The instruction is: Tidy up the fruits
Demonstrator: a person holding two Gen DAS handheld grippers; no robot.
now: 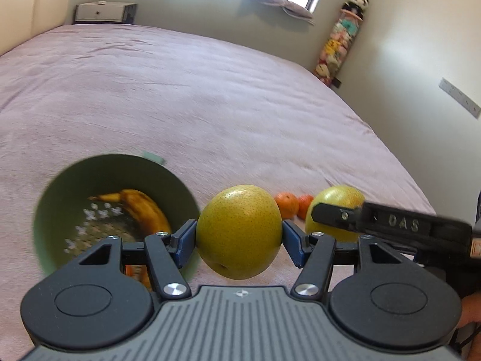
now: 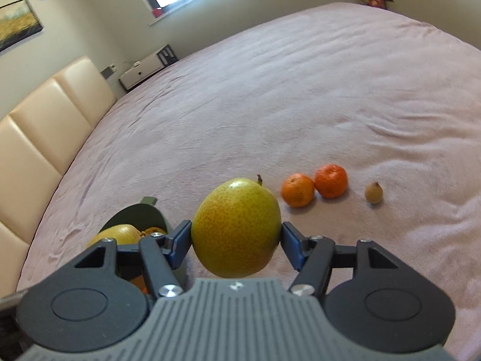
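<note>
Black hand-held gripper, blue pads

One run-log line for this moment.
left tool: holds pear | right tool: holds second pear | bowl: banana | bed: two oranges

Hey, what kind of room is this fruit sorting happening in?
Most likely a bedroom: the fruit lies on a wide bed with a pink bedspread, backed by a padded cream headboard, with a small white nightstand beside it.
</note>
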